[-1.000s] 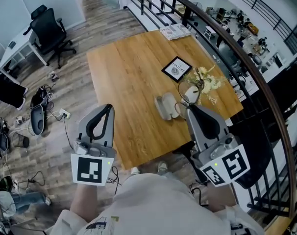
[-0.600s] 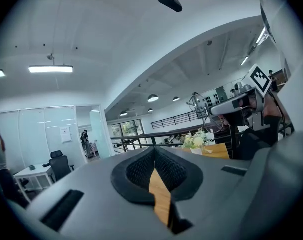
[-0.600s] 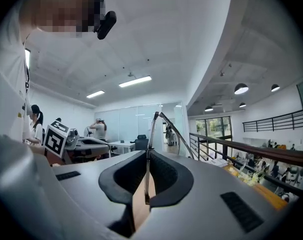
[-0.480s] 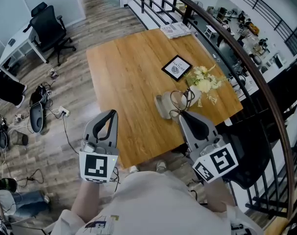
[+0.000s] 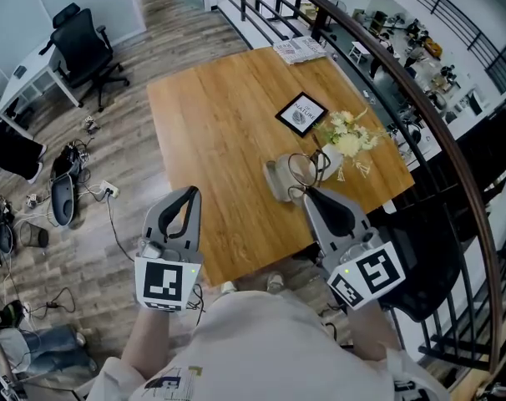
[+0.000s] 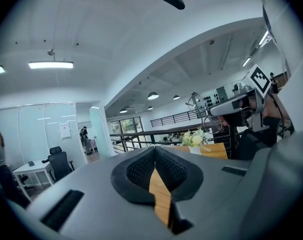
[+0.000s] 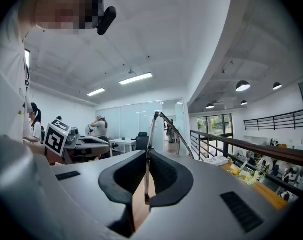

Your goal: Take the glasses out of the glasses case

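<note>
The right gripper [image 5: 308, 193] is pinching a pair of thin dark wire-rimmed glasses [image 5: 308, 170] by one slim metal temple arm. In the right gripper view, its black ribbed jaws are pressing close together on that arm, and the rest of the glasses [image 7: 149, 149] is rising above the right gripper [image 7: 146, 160] into open air. In the head view, the glasses are hanging over the near right part of the large light-brown wooden table [image 5: 211, 132], just beside the right side of the open grey oval glasses case [image 5: 277, 182]. From above I cannot tell whether they are touching the case. The case is lying on the table near its near edge.

The left gripper [image 5: 186, 193] is hovering at the near left corner of the table, well apart from the case and glasses. In the left gripper view, the black ribbed pads of the left gripper [image 6: 155, 156] are meeting at their tips with nothing between them, and only a sliver of the tabletop is showing through the slot below.

Just to the far right of the glasses, a small white vase of pale yellow and white flowers [image 5: 345, 144] is standing. Farther along, a black square framed card [image 5: 301, 114] is lying flat. A stack of printed papers [image 5: 299, 51] is sitting at the far edge. A black office chair [image 5: 84, 50] is standing on the wood-plank floor at the far left.
</note>
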Motion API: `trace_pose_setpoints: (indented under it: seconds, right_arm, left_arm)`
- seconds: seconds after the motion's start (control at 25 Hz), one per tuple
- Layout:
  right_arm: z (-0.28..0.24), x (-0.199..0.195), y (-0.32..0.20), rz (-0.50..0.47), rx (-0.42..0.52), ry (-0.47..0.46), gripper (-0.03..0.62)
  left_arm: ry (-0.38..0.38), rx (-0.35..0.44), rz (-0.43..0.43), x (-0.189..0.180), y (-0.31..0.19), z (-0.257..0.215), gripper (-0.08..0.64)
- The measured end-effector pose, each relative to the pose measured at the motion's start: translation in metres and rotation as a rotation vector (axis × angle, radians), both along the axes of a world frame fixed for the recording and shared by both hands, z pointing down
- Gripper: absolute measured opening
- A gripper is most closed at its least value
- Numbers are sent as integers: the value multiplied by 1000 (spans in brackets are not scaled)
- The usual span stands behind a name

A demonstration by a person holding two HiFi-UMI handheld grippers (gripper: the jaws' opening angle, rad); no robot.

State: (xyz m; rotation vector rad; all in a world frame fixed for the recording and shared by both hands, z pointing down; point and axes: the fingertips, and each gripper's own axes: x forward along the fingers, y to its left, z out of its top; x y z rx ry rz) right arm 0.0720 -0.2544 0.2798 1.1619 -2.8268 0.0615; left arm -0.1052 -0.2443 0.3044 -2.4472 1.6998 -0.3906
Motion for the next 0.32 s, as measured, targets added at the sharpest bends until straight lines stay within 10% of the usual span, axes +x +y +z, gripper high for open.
trace_pose_setpoints:
  seconds: [0.32]
  right_arm:
    - [4, 0, 3, 4, -6, 1, 43]
  left_arm:
    - [-39, 39, 54, 3, 0, 5, 17]
